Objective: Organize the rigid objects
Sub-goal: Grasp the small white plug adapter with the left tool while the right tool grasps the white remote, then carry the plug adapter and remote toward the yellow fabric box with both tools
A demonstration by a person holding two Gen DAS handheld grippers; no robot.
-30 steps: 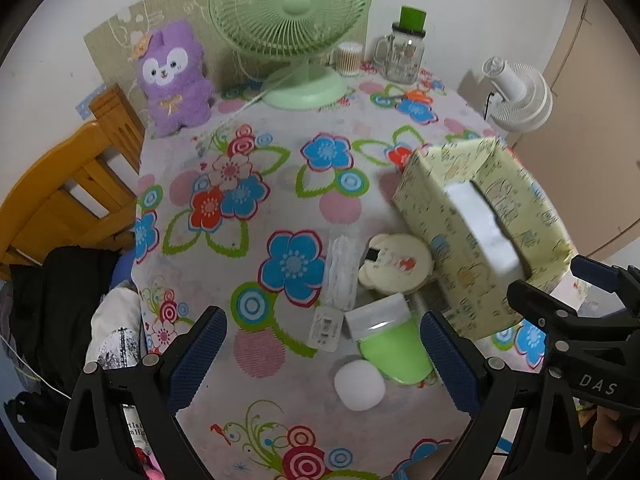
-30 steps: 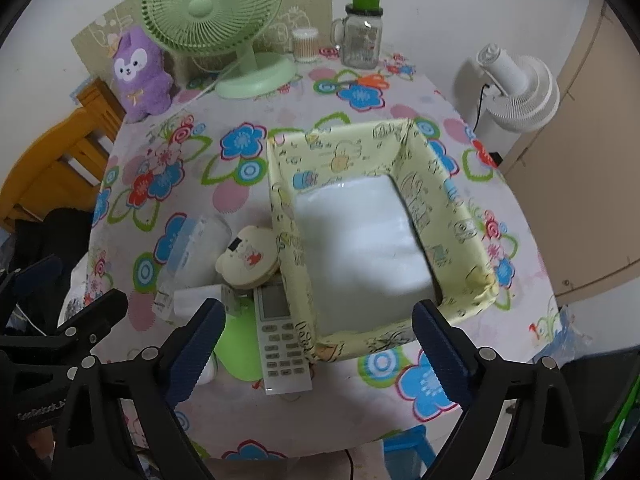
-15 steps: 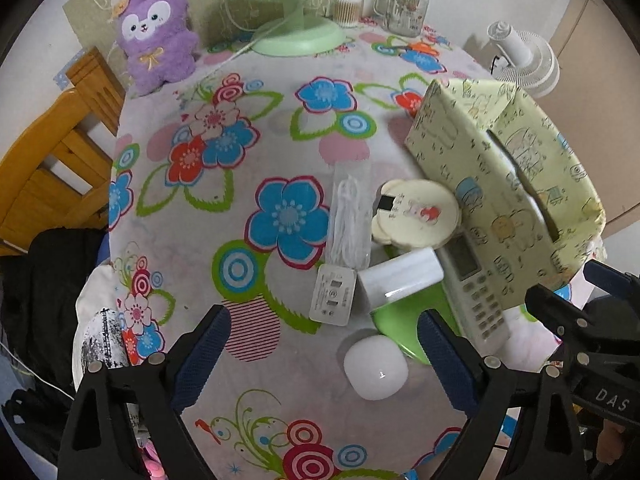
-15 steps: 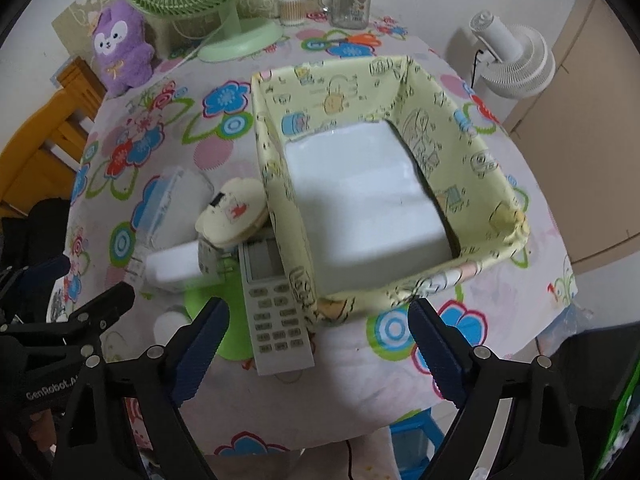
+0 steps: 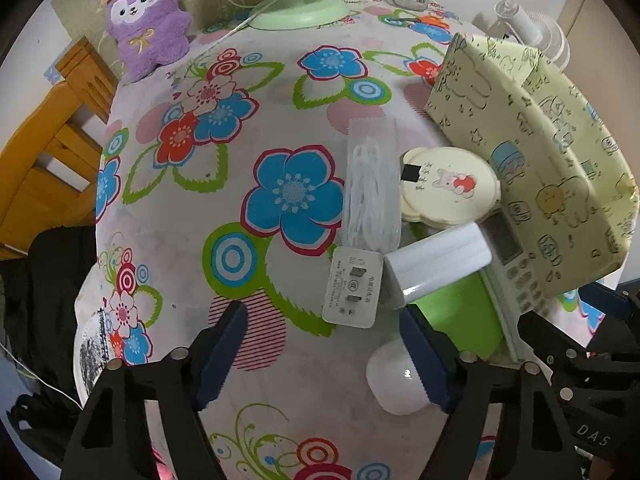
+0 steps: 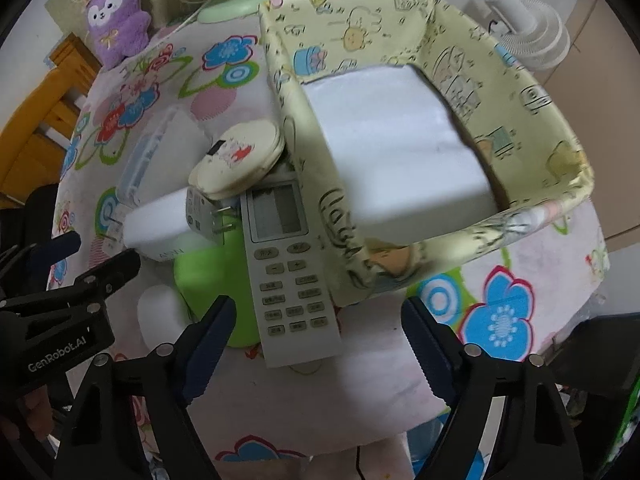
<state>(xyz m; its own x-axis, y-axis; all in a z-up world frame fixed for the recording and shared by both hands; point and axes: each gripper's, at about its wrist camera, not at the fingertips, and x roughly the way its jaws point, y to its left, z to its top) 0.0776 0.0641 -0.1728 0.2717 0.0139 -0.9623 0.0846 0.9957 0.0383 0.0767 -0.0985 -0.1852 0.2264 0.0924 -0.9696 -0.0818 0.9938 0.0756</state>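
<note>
Approach step: we lower both grippers, left [image 5: 322,350] and right [image 6: 316,342], fingers closing yet empty; next, clamp remote [image 6: 288,264] at twelve o'clock, then bin [image 6: 520,92].

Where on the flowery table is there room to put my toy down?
The wide flowery stretch of tablecloth between the purple plush and the cable bag is bare. It is crowded beside the yellow basket: round tin, remote, charger.

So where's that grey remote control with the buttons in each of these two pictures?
Left wrist view: remote control at the right, squeezed against the yellow box.
Right wrist view: remote control at centre, just left of the box.
Shared landmark: the purple plush toy, upper left.
</note>
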